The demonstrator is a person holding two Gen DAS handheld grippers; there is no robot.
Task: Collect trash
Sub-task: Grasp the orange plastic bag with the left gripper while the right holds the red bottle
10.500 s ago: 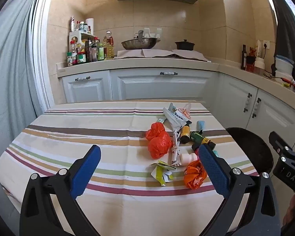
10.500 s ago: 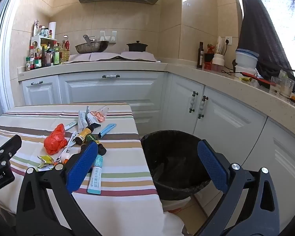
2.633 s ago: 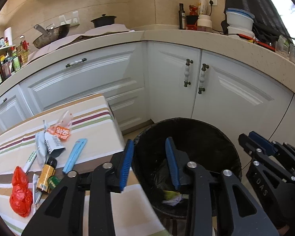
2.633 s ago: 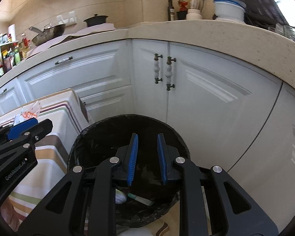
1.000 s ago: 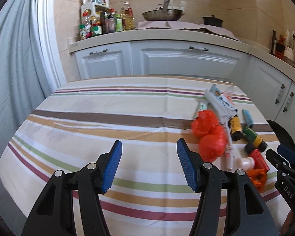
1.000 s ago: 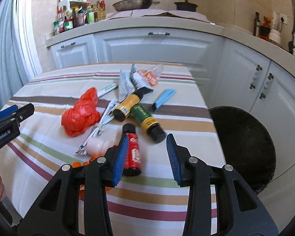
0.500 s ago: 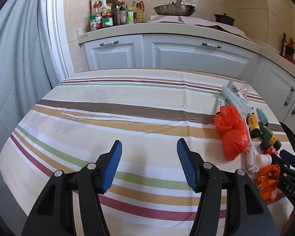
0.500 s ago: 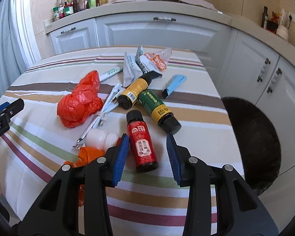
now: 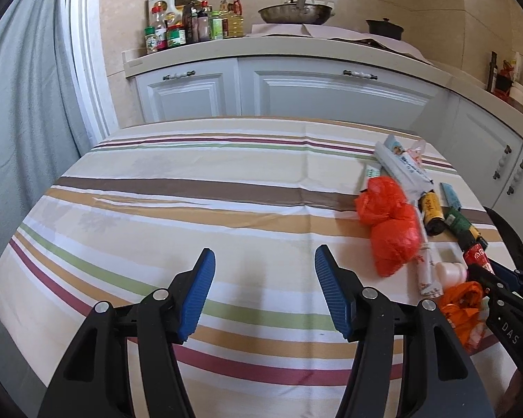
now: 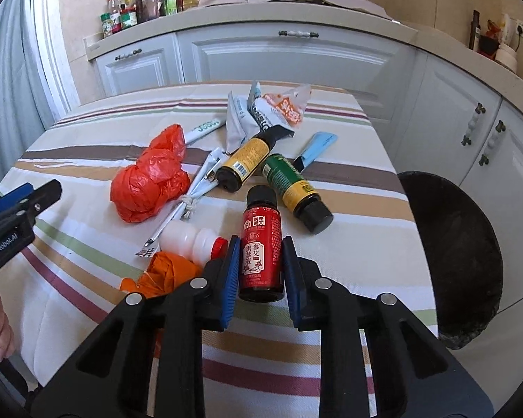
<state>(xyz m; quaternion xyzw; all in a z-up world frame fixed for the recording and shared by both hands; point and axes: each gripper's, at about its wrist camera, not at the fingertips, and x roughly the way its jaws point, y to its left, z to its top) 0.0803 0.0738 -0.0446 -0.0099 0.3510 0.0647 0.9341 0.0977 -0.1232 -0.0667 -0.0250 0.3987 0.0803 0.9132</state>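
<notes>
Left wrist view, left gripper: jaws wide apart with nothing between them, hovering over a bare part of the striped tablecloth, likely parked clear of the other hand's work.
Left wrist view, trash: a heap at the table's right side, led by a crumpled red plastic bag, with tubes and bottles beside it and an orange bag nearest the edge.
Right wrist view, right gripper: blue pads sit on either side of the lying red bottle, around its lower half. The jaws are nearly together on it; whether they already press it I cannot tell.
Right wrist view, neighbours: a small white bottle lies just left of the pads, and a green bottle lies just beyond to the right.
Right wrist view, destination: a black bin stands beside the table's right edge, close enough, I judge, for short carries.
</notes>
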